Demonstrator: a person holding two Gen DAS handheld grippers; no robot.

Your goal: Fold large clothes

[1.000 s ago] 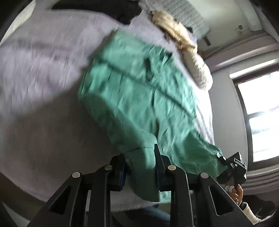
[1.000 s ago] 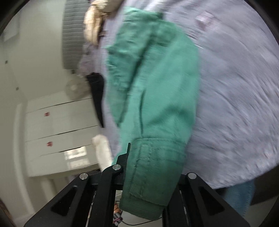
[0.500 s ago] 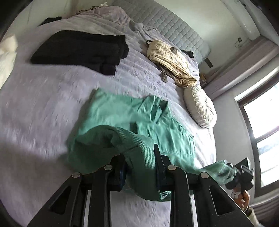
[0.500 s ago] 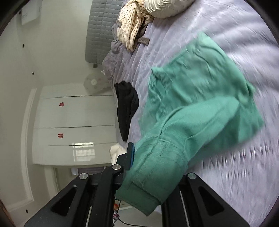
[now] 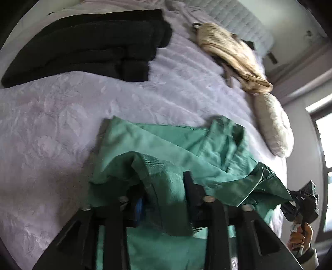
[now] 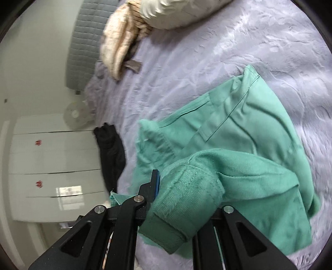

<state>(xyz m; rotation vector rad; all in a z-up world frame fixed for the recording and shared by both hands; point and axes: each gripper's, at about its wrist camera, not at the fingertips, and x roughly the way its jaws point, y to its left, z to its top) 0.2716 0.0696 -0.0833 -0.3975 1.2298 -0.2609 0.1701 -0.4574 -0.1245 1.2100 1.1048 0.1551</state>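
The green garment (image 5: 172,145) lies on the lilac bedspread (image 5: 62,124), half doubled over on itself, with its near edge lifted off the bed by both grippers. In the left wrist view it fills the picture from the centre down to six o'clock.

The left gripper (image 5: 164,199) has a ribbed fold of the green cloth between its fingers, and its jaws are opening. The cloth hangs there with a gap showing beside the blue pad on the left, so the pinch looks to be letting go.

Out at four o'clock in that same view, the right gripper (image 5: 298,199) holds the other corner of the garment, with a hand (image 5: 300,236) on its grip below.

From the right wrist view, the thick ribbed hem sits bunched between that gripper's fingers, jaws pressed close on it. The rest of the garment spreads away toward two o'clock across the bedspread.

Further out in the left wrist view, a folded black garment (image 5: 93,43) lies at eleven o'clock, well apart from the green one. A cream woven bag (image 5: 232,54) rests at one o'clock, and just beside it a round cream cushion (image 5: 274,126) at two o'clock. The grey quilted headboard (image 5: 238,18) runs behind them.

In the right wrist view a white wardrobe (image 6: 56,166) stands at nine o'clock, with a small fan (image 6: 75,115) above it.
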